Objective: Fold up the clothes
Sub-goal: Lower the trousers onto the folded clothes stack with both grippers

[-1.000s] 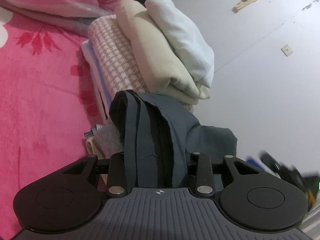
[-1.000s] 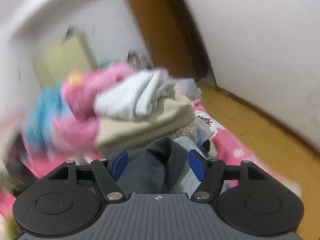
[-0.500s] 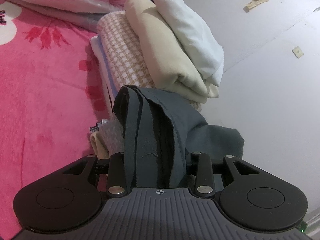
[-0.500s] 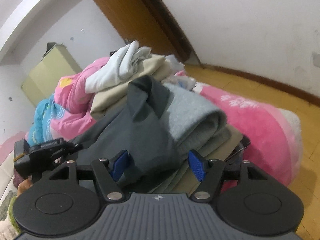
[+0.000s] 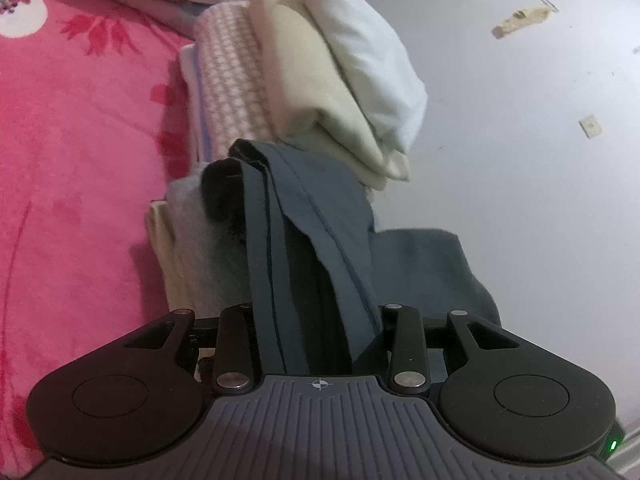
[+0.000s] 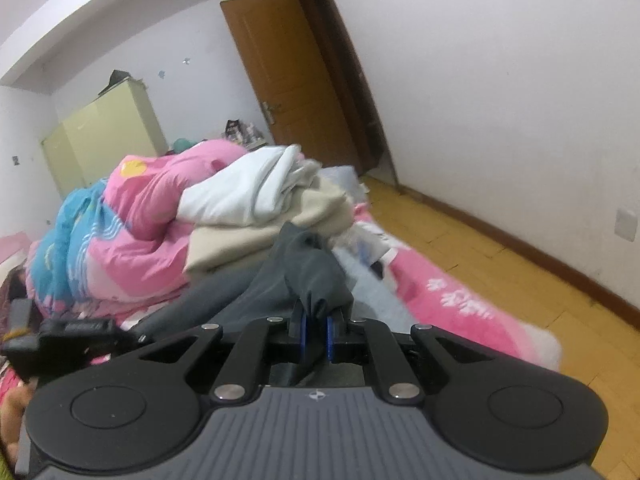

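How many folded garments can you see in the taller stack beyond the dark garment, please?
3 for certain: a white one on top, a beige one under it, and a pink checked one below. A striped edge beneath may be another; more could be hidden.

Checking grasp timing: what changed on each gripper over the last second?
The right gripper went from wide open to shut on the dark grey garment, pinching a bunched edge. The left gripper has barely shifted; the garment still runs between its fingers, grip unclear. The folded stack on the pink bedspread is unchanged.
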`<state>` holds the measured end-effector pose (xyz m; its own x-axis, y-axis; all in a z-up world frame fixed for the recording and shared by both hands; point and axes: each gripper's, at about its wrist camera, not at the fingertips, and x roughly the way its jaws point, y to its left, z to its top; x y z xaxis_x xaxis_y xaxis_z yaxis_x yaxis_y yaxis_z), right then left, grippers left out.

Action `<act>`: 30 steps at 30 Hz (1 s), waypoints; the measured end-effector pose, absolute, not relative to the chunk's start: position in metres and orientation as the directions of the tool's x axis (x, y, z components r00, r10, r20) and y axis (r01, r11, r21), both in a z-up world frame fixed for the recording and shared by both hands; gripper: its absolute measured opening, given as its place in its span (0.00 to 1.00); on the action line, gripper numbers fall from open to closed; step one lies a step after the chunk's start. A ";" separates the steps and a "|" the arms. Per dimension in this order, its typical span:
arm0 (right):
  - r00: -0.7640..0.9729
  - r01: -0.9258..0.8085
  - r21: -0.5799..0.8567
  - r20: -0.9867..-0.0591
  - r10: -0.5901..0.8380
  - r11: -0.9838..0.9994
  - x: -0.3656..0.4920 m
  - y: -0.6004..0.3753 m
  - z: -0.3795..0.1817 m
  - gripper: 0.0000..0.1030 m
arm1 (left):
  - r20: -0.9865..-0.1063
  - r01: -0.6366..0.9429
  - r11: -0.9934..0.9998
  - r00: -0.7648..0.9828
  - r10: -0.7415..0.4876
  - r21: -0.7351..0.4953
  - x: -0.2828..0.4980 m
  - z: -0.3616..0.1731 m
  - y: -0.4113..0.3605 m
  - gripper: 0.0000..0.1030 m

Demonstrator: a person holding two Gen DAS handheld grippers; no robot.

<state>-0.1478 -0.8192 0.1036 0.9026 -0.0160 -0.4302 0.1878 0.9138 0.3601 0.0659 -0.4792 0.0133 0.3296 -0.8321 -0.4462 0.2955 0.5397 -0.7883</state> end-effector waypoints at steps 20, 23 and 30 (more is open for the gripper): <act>0.865 0.245 0.383 -0.501 -0.022 0.891 -0.090 -0.846 0.111 0.59 | -0.336 0.470 0.495 0.383 -0.860 -0.731 0.046 -0.021 -0.475 0.36; 0.840 0.211 0.370 -0.542 0.026 0.904 -0.043 -0.843 0.122 0.64 | -0.319 0.510 0.494 0.395 -0.862 -0.704 0.043 -0.023 -0.475 0.36; 0.603 0.376 0.464 -0.780 0.169 0.802 0.044 -0.867 0.091 0.64 | -0.291 0.558 0.490 0.409 -0.865 -0.670 0.040 -0.028 -0.476 0.36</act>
